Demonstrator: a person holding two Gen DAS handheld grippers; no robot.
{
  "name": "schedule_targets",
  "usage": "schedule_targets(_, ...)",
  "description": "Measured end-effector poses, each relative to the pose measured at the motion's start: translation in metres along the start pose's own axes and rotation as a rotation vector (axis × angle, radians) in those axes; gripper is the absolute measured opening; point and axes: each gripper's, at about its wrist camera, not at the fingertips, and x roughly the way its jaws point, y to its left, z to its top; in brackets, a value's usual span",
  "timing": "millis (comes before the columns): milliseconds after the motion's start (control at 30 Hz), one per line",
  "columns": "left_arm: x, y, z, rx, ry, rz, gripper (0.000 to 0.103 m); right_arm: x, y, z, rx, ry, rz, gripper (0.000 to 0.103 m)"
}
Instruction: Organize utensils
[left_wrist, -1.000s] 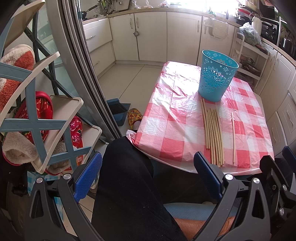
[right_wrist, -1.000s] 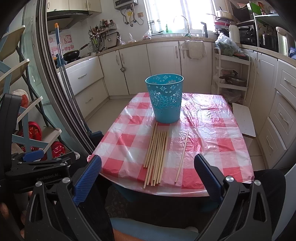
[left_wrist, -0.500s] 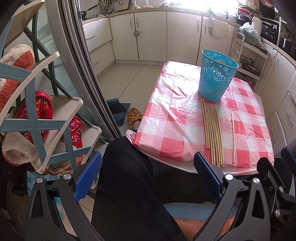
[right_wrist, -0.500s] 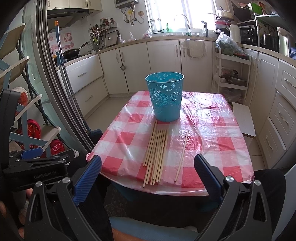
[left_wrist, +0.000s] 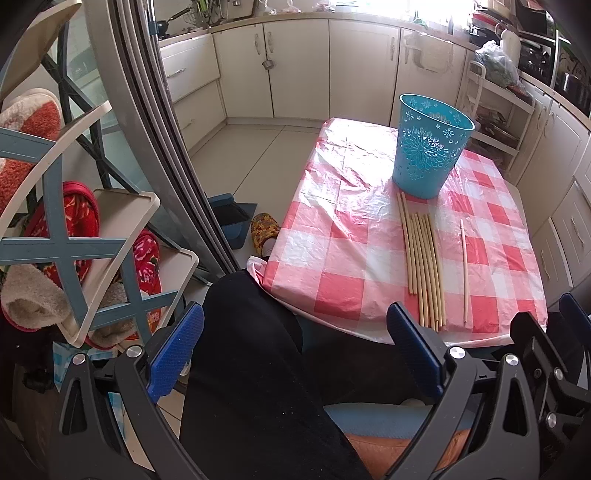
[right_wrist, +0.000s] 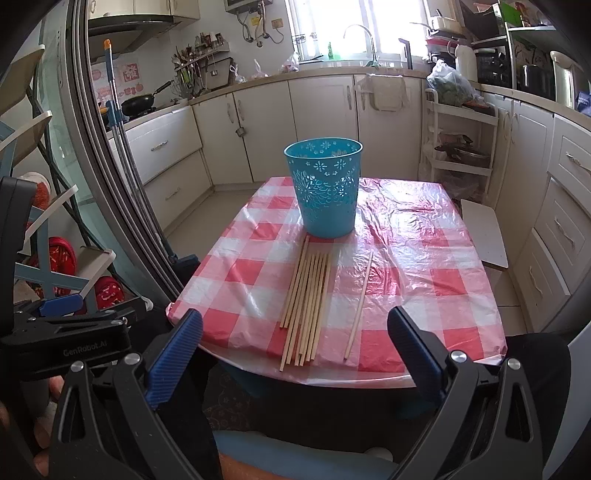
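Note:
Several wooden chopsticks (right_wrist: 306, 302) lie side by side on the red-checked tablecloth (right_wrist: 240, 269), pointing at a perforated blue cup (right_wrist: 327, 192) behind them. One single chopstick (right_wrist: 358, 306) lies apart to their right. The same bundle of chopsticks (left_wrist: 423, 266), lone chopstick (left_wrist: 464, 273) and blue cup (left_wrist: 428, 144) show in the left wrist view. My right gripper (right_wrist: 295, 354) is open, held below the table's near edge. My left gripper (left_wrist: 295, 350) is open too, over a person's black-clad leg (left_wrist: 258, 369), left of the table.
A shoe rack (left_wrist: 74, 221) with red slippers stands at the far left beside a glass door frame (left_wrist: 155, 129). White cabinets (right_wrist: 314, 122) line the back and right. A white board (right_wrist: 484, 236) juts out at the table's right side.
Both grippers stay open and nearly still; the right wrist view has crept slightly closer to the table. Nothing on the table has moved.

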Motion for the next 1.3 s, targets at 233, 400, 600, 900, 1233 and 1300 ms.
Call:
schedule_targets(233,0.002,0.002,0.002,-0.009,-0.007,0.011,0.095,0.004,0.002,0.0,-0.005,0.014,-0.003,0.096)
schedule_targets(400,0.001,0.006,0.004,-0.007,-0.012,0.006,0.095,0.004,0.002,-0.001,-0.007,0.015,-0.004,0.096)
schedule_targets(600,-0.001,0.01,0.006,-0.007,-0.019,0.0,0.095,0.004,0.002,-0.001,-0.002,0.012,-0.006,0.096)
schedule_targets(900,-0.001,0.011,0.006,-0.006,-0.019,-0.01,0.095,0.004,0.001,-0.001,-0.002,0.014,-0.009,0.096)
schedule_targets(1233,0.004,0.014,0.006,-0.016,0.01,-0.028,0.095,0.004,0.001,-0.002,-0.002,0.012,-0.011,0.096)
schedule_targets(1300,0.005,0.014,0.006,-0.019,0.013,-0.029,0.095,0.004,0.001,-0.002,-0.003,0.012,-0.011,0.096)
